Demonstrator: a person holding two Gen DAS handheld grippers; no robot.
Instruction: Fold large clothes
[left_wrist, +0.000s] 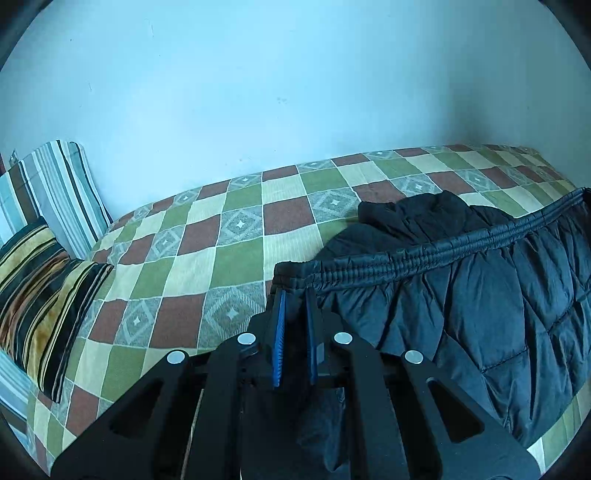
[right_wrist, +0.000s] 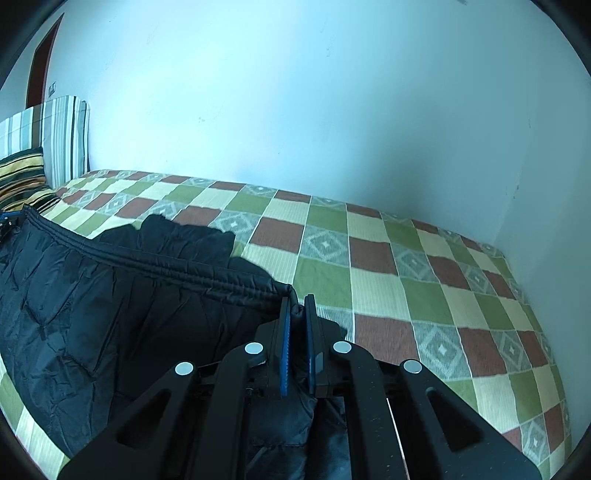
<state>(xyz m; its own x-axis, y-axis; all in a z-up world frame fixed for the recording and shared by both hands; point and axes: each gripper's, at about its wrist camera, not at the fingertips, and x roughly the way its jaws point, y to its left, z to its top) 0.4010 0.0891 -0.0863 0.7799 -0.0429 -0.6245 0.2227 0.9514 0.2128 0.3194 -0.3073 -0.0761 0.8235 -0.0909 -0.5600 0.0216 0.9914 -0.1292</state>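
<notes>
A dark navy quilted jacket (left_wrist: 480, 295) lies over the checkered bed cover (left_wrist: 207, 266). Its ribbed elastic hem (left_wrist: 424, 251) is stretched taut between my two grippers and lifted a little off the bed. My left gripper (left_wrist: 295, 295) is shut on the hem's left corner. In the right wrist view my right gripper (right_wrist: 297, 302) is shut on the hem's other corner, with the jacket (right_wrist: 110, 314) spreading to the left. The hem (right_wrist: 166, 266) runs away to the far left. The rest of the jacket bunches behind the hem (right_wrist: 177, 232).
The bed stands against a pale blue wall (left_wrist: 295, 92), with a wall corner at the right (right_wrist: 517, 184). Striped pillows (left_wrist: 48, 280) lean at the head end on the left, also in the right wrist view (right_wrist: 44, 155). The bed's near edge runs low in both views.
</notes>
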